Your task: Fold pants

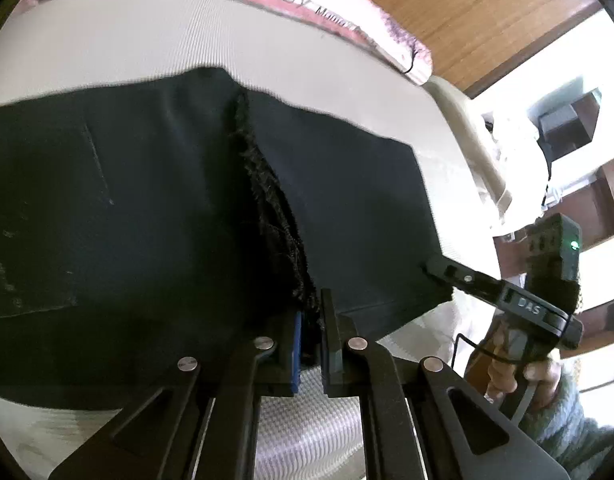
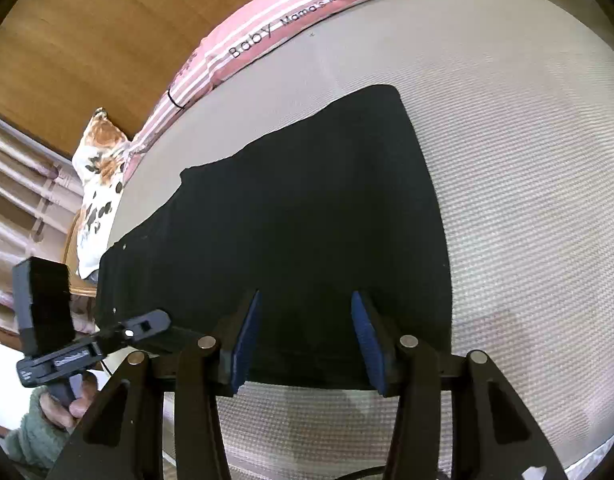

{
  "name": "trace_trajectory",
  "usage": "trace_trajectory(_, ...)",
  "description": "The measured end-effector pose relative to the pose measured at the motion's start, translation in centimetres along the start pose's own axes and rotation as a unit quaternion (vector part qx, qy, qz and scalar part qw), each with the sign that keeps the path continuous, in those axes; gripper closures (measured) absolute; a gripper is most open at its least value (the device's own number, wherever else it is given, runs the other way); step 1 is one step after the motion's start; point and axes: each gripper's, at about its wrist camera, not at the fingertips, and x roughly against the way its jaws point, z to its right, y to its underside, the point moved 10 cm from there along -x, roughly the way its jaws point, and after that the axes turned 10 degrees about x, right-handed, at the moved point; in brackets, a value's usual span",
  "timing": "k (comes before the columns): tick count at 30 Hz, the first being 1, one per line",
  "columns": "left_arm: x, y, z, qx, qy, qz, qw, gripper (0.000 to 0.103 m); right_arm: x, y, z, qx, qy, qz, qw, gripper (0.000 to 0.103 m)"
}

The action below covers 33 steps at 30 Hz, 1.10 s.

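Note:
Black pants (image 1: 147, 200) lie spread flat on a white mattress (image 1: 107, 40); a fuzzy dark seam runs down their middle. My left gripper (image 1: 312, 308) is shut on the pants' near edge where that seam ends, with fabric pinched between the fingers. In the right wrist view the pants (image 2: 307, 200) stretch away from me, and my right gripper (image 2: 307, 296) stands open with its blue pads (image 2: 249, 336) either side of the near hem, not pressing it. Each view shows the other gripper at the hem: the right gripper (image 1: 431, 268) at the pants' right corner, the left gripper (image 2: 147, 326) at the left.
A pink striped cloth (image 2: 267, 28) printed "Baby" lies along the mattress's far edge, against a wooden board (image 1: 467, 12). A floral pillow (image 2: 99, 168) sits at the far left corner. Dark shelves (image 1: 587, 200) stand beyond the bed's right side. A hand in a green sleeve (image 1: 547, 376) holds the right gripper.

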Motion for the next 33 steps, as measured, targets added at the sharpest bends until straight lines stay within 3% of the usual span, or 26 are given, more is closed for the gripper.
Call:
trace_trajectory(7,-2.7,1.5,-2.4,0.013,-0.046,-0.034,0.9983,0.095,-1.5,0.9,-0.6,0.020,0.013,-0.017,1.000,0.054)
trace_trajectory(10,-2.8,1.2,-2.3,0.005,-0.061,-0.033,0.9976,0.089,-1.4,0.7,-0.9,0.032,0.019,-0.025,0.999,0.054)
trace_trajectory(13,-2.1,0.7,-2.1,-0.023,-0.098,-0.013,0.9949,0.077,-1.0,-0.4,-1.3,0.037,0.014,-0.019,0.999,0.052)
trace_trajectory(15,-1.1,0.0,-2.1,-0.046,-0.119,0.014,0.9918,0.076,-0.4,-2.2,-1.2,0.052,0.031,0.001,0.998,0.052)
trace_trajectory(20,0.8,-2.5,-1.5,-0.068,-0.131,0.083,0.9856,0.070,-0.8,-7.0,0.2,0.080,0.077,0.031,0.993,0.062)
trace_trajectory(23,0.3,-3.3,-0.4,-0.091,-0.125,0.099,0.9831,0.067,-1.9,-9.0,1.3,0.091,0.111,0.034,0.989,0.065)
trace_trajectory(28,-2.7,-3.7,0.4,-0.124,-0.120,0.090,0.9809,0.067,-4.0,-11.2,2.9,0.099,0.140,0.032,0.985,0.069)
trace_trajectory(31,-5.4,-3.4,-1.3,-0.122,-0.146,0.060,0.9799,0.067,-5.2,-11.7,3.5,0.101,0.146,0.027,0.984,0.072)
trace_trajectory(33,-5.7,-3.6,-1.1,-0.130,-0.144,0.074,0.9782,0.067,-5.3,-11.8,3.5,0.104,0.149,0.031,0.983,0.072)
